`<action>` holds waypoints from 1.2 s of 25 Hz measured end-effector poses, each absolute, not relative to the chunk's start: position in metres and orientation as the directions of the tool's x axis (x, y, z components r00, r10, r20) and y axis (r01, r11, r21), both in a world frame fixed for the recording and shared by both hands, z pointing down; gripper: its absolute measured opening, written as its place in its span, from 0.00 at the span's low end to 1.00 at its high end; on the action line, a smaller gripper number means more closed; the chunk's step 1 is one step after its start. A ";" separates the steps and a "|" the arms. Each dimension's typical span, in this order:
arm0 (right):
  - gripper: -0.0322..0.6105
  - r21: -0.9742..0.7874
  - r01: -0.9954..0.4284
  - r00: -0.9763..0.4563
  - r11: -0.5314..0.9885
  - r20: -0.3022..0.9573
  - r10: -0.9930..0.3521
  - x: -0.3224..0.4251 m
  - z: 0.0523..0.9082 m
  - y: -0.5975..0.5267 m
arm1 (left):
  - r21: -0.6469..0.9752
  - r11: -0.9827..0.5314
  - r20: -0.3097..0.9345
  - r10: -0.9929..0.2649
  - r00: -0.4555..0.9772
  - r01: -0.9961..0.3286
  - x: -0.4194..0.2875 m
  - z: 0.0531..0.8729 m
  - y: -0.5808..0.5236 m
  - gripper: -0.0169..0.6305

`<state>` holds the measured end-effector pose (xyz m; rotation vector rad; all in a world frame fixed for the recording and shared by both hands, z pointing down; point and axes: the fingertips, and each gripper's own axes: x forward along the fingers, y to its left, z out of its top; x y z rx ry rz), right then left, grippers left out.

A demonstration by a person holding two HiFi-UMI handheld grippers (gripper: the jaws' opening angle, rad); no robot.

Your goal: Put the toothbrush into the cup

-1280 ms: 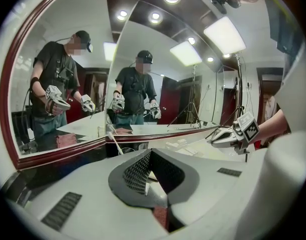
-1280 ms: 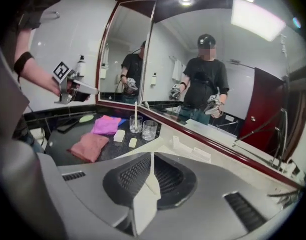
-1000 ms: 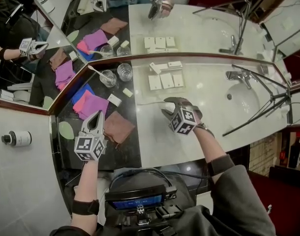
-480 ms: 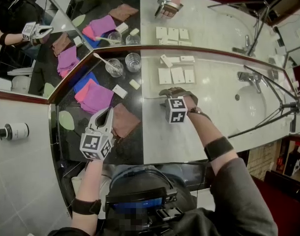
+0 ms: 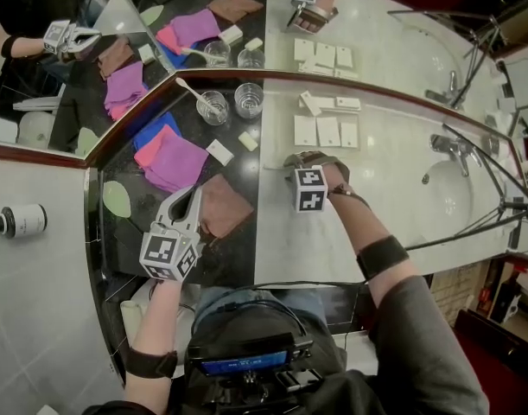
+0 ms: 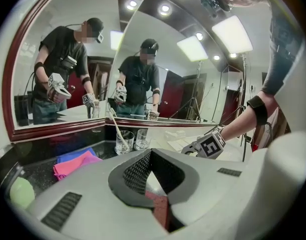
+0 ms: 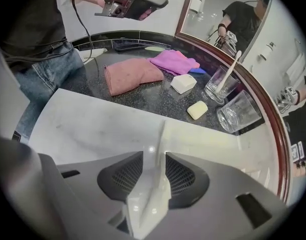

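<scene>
Slim white toothbrush (image 7: 160,144): lay flat on pale marble counter (image 7: 82,129), long axis running bottom to top of frame, between just-closing, not yet touching jaws of right gripper (image 7: 149,159); hidden beneath marker cube (image 5: 309,188) in head view. Clear glass cup (image 7: 236,113) at upper right. Left gripper (image 5: 191,194) closed, empty.

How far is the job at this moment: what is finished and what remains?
Done: nothing yet; the toothbrush lies on the white counter. In hand: the right gripper straddles it; its jaws have just been closing but do not clearly press on it. Left: grip it, lift it and drop it into the empty cup.
</scene>
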<state>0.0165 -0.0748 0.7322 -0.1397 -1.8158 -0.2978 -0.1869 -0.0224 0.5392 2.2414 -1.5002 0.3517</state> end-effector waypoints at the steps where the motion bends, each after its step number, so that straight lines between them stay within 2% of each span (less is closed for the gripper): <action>1: 0.26 0.124 0.252 -0.257 0.960 0.965 -0.058 0.017 0.733 -0.074 | 0.201 -0.330 0.431 -0.815 0.386 -0.922 -0.188 0.539 -0.022 0.03; 4: 0.25 0.093 0.248 -0.239 0.964 0.971 -0.032 0.019 0.736 -0.073 | 0.201 -0.320 0.434 -0.818 0.377 -0.926 -0.192 0.541 -0.021 0.03; 9: 0.13 0.052 0.254 -0.227 0.966 0.974 0.007 0.020 0.737 -0.064 | 0.218 -0.311 0.431 -0.820 0.377 -0.925 -0.191 0.542 -0.022 0.03; 19: 0.13 0.088 0.217 -0.252 0.972 0.967 -0.031 0.022 0.734 -0.062 | 0.212 -0.326 0.433 -0.814 0.387 -0.921 -0.185 0.541 -0.016 0.03; 25: 0.13 0.107 0.062 -0.344 0.992 0.936 -0.079 0.026 0.711 -0.067 | 0.206 -0.326 0.435 -0.814 0.385 -0.923 -0.184 0.539 -0.011 0.03; 30: 0.13 0.146 -0.084 -0.457 0.986 0.873 -0.169 0.028 0.670 -0.073 | 0.191 -0.336 0.429 -0.816 0.386 -0.922 -0.181 0.531 -0.012 0.03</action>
